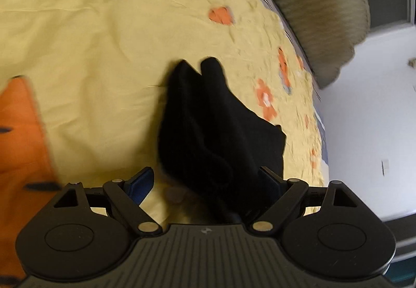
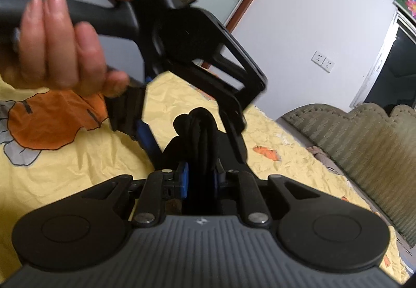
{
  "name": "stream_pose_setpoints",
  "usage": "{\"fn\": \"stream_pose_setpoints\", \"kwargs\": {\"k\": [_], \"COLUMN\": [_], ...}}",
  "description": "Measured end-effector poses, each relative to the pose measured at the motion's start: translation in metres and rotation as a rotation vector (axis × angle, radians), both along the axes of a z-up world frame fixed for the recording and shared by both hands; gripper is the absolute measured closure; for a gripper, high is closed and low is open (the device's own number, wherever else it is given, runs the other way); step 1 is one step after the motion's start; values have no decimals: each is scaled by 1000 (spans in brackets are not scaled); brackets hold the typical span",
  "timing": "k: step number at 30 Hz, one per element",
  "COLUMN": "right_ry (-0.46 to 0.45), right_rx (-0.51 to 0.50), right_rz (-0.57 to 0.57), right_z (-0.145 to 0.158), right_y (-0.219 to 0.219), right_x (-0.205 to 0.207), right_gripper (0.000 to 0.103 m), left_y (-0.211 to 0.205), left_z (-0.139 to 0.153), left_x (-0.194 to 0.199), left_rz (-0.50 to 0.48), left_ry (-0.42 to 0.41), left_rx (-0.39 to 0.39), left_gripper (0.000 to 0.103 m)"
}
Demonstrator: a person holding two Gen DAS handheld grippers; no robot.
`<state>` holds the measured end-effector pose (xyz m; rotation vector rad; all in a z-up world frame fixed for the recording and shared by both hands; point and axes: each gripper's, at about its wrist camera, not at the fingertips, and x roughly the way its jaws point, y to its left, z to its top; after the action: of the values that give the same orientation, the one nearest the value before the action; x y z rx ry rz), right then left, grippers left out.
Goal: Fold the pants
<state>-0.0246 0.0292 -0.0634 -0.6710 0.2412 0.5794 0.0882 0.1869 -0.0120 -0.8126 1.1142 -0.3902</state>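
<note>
The black pants [image 1: 208,119] are a bunched bundle over the yellow bedsheet [image 1: 91,41]. My left gripper [image 1: 205,176] is open, its blue-padded fingers wide apart on either side of the near end of the bundle; the cloth overlaps the right finger. In the right wrist view my right gripper [image 2: 200,179] is shut on a thick fold of the pants [image 2: 200,119], which stick up past its blue pads. Just beyond it the left gripper [image 2: 191,137] straddles the same bundle, held by a person's hand [image 2: 57,41].
The sheet has orange flower prints [image 1: 221,15] and a large orange patch [image 2: 52,121]. An olive ribbed headboard [image 2: 364,145] borders the bed's edge, with a white wall [image 2: 312,15] and a dark doorway [image 2: 395,75] behind.
</note>
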Motion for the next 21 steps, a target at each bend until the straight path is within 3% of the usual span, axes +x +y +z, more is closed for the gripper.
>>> {"fn": "stream_pose_setpoints", "kwargs": {"k": [6,10,11,12,13,15,17,18,21], "right_ry": [-12,2,4,7,8,19,14,23,118], "right_rx": [19,40,38,31,19,-26,-47,-32,125], "right_rz": [-9,-12,-9,-4,5,36,52,47,-12], "right_z": [2,6,6,6,6,4,4,9,29], "right_y": [-1,-5,-6,-6,-6,-5,-9,-15,-52], "right_x": [-2,-3,-3,-3,-3,-6,-13,-15,-7], "right_gripper": [88,88,88,88,88,85,78,73,71], "left_y": [2,-13,-16,-19,-22,-28,-32,-33,-45], "left_z": [-19,-30,-29,-26,-21,-11,-5,-3,4], "left_x": [9,21,23,23,23,22,19,18,15], "left_rz": [-2,29,33,35,27,0,-18,-22,-33], "left_ry": [71,82,72,59,40,-2,-36,-49,-94], "left_rx": [-165,-166,-153,-125,-75,58,97,113,193], "left_gripper": [16,17,18,35,63,72,76,78,78]}}
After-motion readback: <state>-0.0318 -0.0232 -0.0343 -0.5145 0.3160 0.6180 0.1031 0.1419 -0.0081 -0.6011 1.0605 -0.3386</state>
